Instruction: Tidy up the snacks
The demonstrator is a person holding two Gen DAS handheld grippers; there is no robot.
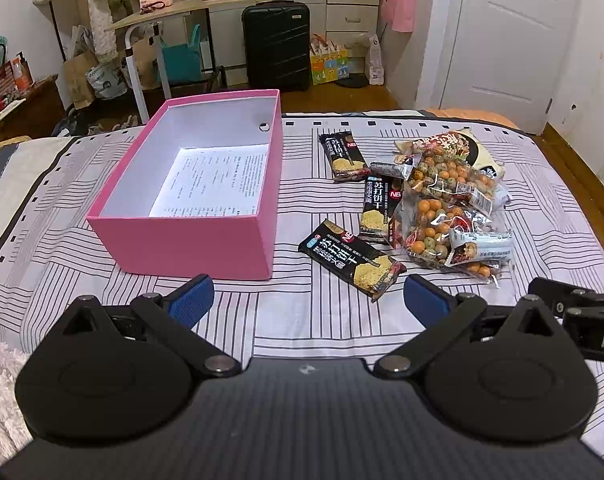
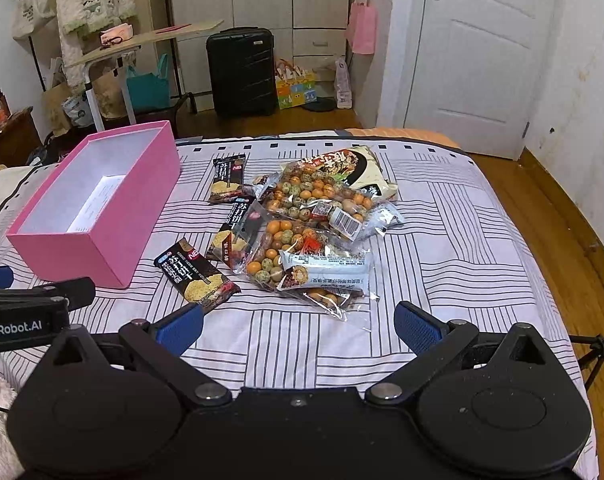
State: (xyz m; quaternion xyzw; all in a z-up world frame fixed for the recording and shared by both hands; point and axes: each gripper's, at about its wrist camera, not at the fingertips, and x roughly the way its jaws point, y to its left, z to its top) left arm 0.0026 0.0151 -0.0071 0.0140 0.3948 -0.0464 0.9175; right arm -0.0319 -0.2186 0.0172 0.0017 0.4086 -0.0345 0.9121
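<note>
A pink box (image 1: pixel 182 240) (image 2: pixel 90 240) stands open on the bed, holding only a printed sheet (image 1: pixel 218 182). To its right lies a pile of snacks: three black soda-cracker packs, the nearest one (image 1: pixel 351 260) (image 2: pixel 196 272) closest to me, two clear bags of coated peanuts (image 1: pixel 441 224) (image 2: pixel 294 256), a small silver bar pack (image 1: pixel 481 246) (image 2: pixel 325 274) and a large cream bag (image 1: pixel 457 146) (image 2: pixel 353 168) at the back. My left gripper (image 1: pixel 307 300) is open and empty, in front of the box and the nearest cracker pack. My right gripper (image 2: pixel 298 326) is open and empty, just before the peanut bags.
The bed has a striped cover (image 1: pixel 302 320). Beyond it are a black suitcase (image 1: pixel 276 46), a folding table (image 1: pixel 182 12), bags on the floor and a white door (image 1: pixel 513 32). The bed's right edge drops to a wooden floor (image 2: pixel 561 216).
</note>
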